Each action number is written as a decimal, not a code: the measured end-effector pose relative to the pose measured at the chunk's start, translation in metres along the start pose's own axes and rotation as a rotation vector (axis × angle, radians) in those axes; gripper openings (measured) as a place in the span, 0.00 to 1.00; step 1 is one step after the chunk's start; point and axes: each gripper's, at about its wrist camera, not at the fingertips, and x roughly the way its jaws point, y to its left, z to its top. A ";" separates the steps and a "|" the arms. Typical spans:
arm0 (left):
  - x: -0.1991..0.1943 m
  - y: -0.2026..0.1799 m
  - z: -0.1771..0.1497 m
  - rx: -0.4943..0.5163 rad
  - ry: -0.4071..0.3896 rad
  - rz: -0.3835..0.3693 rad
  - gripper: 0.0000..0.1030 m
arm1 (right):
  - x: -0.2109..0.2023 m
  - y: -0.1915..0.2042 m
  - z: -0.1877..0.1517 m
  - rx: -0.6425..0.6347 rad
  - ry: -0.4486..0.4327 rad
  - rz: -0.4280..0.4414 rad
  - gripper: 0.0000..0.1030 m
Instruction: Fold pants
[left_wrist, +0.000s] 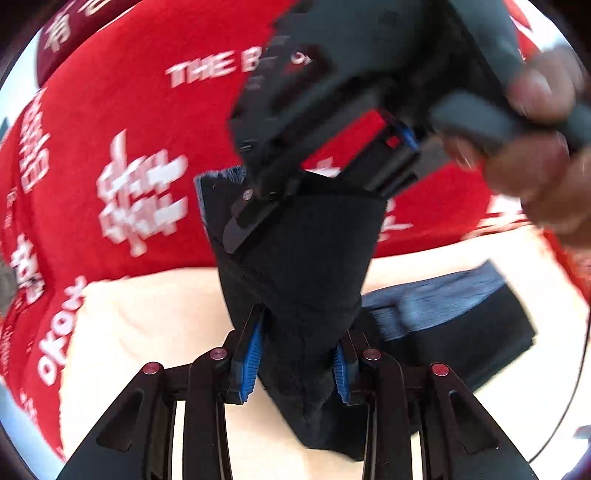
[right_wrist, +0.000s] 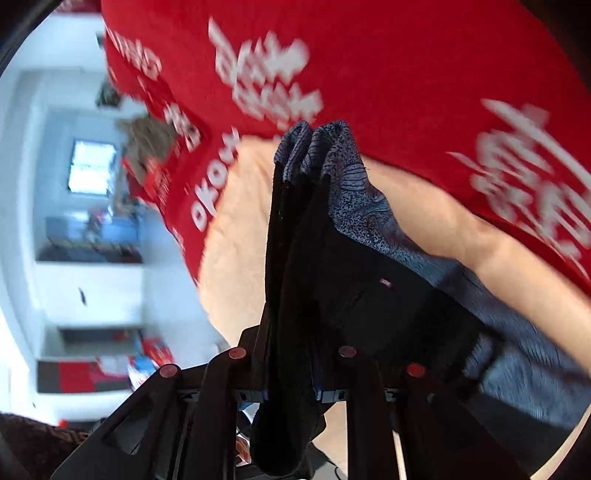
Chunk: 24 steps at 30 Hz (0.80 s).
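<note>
The pants (left_wrist: 303, 258) are black with a blue-grey patterned lining. My left gripper (left_wrist: 299, 350) is shut on a bunched fold of them and holds it above the cream surface (left_wrist: 155, 325). The rest of the pants (left_wrist: 454, 321) lie folded to the right. My right gripper (left_wrist: 258, 218) shows at the upper middle of the left wrist view, clamped on the upper edge of the same fold. In the right wrist view my right gripper (right_wrist: 295, 354) is shut on the pants (right_wrist: 314, 240), whose lining edge (right_wrist: 317, 147) sticks up past the fingers.
The person in a red shirt (left_wrist: 129, 129) with white lettering stands close behind the cream surface and fills the background; the shirt also shows in the right wrist view (right_wrist: 406, 74). The person's hand (left_wrist: 535, 147) holds the right gripper. A room with white shelves (right_wrist: 92, 258) shows at left.
</note>
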 end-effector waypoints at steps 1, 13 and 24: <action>-0.003 -0.011 0.004 0.010 -0.002 -0.025 0.33 | -0.016 -0.010 -0.012 0.018 -0.034 0.019 0.18; 0.020 -0.207 -0.002 0.302 0.083 -0.182 0.33 | -0.130 -0.166 -0.162 0.271 -0.290 0.058 0.18; 0.069 -0.263 -0.054 0.430 0.252 -0.154 0.62 | -0.090 -0.270 -0.231 0.418 -0.290 0.041 0.18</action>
